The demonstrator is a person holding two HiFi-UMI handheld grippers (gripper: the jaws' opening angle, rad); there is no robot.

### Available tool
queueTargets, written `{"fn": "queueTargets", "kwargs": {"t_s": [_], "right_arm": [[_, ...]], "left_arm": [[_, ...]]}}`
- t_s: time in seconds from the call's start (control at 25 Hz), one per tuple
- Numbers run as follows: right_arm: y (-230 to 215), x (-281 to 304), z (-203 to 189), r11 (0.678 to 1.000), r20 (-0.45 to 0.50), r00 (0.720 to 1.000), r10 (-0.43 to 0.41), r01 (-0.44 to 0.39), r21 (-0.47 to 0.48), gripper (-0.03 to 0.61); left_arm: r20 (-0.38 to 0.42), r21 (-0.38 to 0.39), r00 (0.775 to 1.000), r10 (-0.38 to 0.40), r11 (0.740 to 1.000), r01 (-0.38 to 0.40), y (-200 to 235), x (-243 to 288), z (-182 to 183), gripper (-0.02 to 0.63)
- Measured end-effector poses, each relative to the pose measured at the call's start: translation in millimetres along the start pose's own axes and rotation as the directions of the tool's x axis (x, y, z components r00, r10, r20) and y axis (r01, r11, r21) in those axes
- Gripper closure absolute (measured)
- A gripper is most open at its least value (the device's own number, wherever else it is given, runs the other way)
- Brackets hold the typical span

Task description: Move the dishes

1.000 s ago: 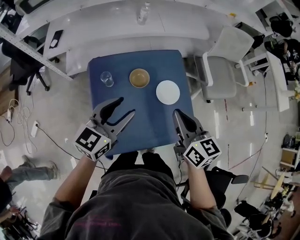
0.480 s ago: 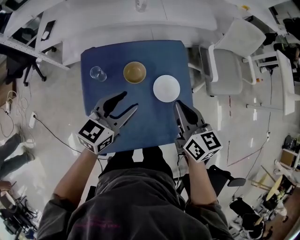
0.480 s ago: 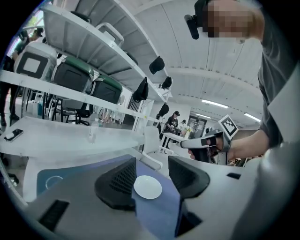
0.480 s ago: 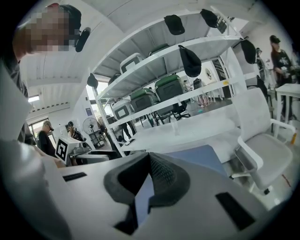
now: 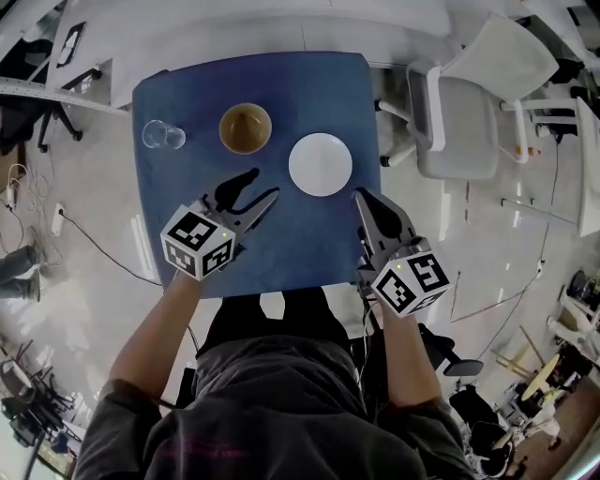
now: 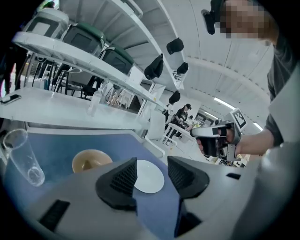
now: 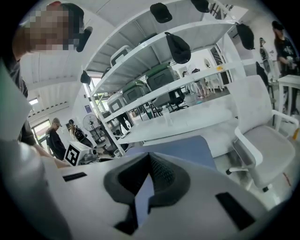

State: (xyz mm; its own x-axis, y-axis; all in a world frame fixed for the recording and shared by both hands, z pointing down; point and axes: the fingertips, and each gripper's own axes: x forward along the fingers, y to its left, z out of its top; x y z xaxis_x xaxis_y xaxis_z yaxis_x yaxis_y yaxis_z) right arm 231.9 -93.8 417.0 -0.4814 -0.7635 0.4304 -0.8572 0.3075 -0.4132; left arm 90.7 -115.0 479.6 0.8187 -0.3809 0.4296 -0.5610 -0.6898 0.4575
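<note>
Three dishes stand in a row at the far side of the blue table [image 5: 309,248]: a clear glass [image 5: 163,135] on the left, a tan bowl [image 5: 246,128] in the middle, a white plate [image 5: 321,164] on the right. My left gripper [image 5: 262,185] hovers open just short of the bowl and plate, holding nothing. In the left gripper view the plate [image 6: 148,176] shows between the pads, with the bowl [image 6: 90,161] and glass [image 6: 23,157] to its left. My right gripper [image 5: 361,198] is shut and empty, just right of the plate's near edge. Its fingertips [image 7: 150,171] meet over the table.
A white office chair [image 5: 469,122] stands right of the table. A curved white desk [image 5: 234,28] runs behind it, with a phone [image 5: 67,45] at its left end. Cables lie on the floor at the left. The person's legs are against the table's near edge.
Both grippers have moved forward over the table toward the dishes, and the head view has shifted so the table sits lower in the picture. The jaws kept their states.
</note>
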Motion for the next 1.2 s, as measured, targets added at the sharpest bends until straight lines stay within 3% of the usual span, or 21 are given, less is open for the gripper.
{"fn": "queueTargets", "kwargs": {"t_s": [0.56,1.0,1.2], "right_arm": [[-56,18,-45,0.998,-0.075,0.997,-0.008,0.013,0.059,0.577],[-75,27,-58,0.995,-0.102,0.995,-0.022,0.031,0.093,0.577],[-86,33,-64,0.994,-0.112,0.993,-0.026,0.038,0.103,0.577]], "left_arm": [[-0.146,-0.232,0.989,-0.029,0.973,-0.006,39,75,-76,0.426],[-0.208,-0.414,0.974,-0.088,0.910,-0.006,51,105,-102,0.435],[-0.239,-0.462,0.965,-0.105,0.887,-0.018,54,111,-110,0.445]]}}
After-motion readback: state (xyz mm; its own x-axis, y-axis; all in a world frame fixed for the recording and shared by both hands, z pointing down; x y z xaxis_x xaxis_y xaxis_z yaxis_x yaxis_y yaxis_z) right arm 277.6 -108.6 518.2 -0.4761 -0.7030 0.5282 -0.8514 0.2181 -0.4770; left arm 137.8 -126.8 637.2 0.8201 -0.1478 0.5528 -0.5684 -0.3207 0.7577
